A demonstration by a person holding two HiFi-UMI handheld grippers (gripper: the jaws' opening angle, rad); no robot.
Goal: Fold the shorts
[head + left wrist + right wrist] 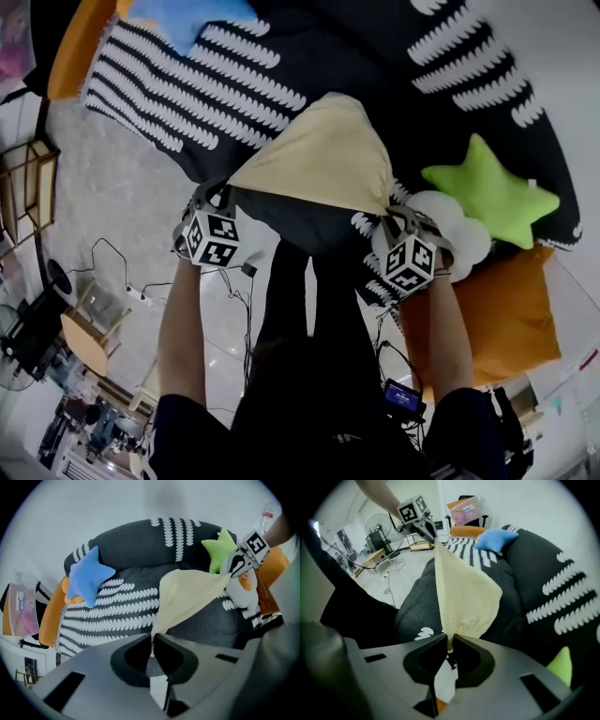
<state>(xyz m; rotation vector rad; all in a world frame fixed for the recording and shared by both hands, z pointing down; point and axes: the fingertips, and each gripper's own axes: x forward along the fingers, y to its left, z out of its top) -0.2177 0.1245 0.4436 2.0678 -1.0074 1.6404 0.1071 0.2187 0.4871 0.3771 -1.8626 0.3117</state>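
While clenching opposite corners of the shorts (pixel 323 150) in left gripper (pixel 225 189) and right gripper (pixel 390 218) jaws, lifted taut above the couch (pixel 234 84), could lose the thin edge pinch if stretched wider.

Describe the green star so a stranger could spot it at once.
Start at the big dark sofa with white feathery stripes. At its end beside the white plush and the orange cushion lies the star. It alone is lime green; the other star is blue, at the opposite end.
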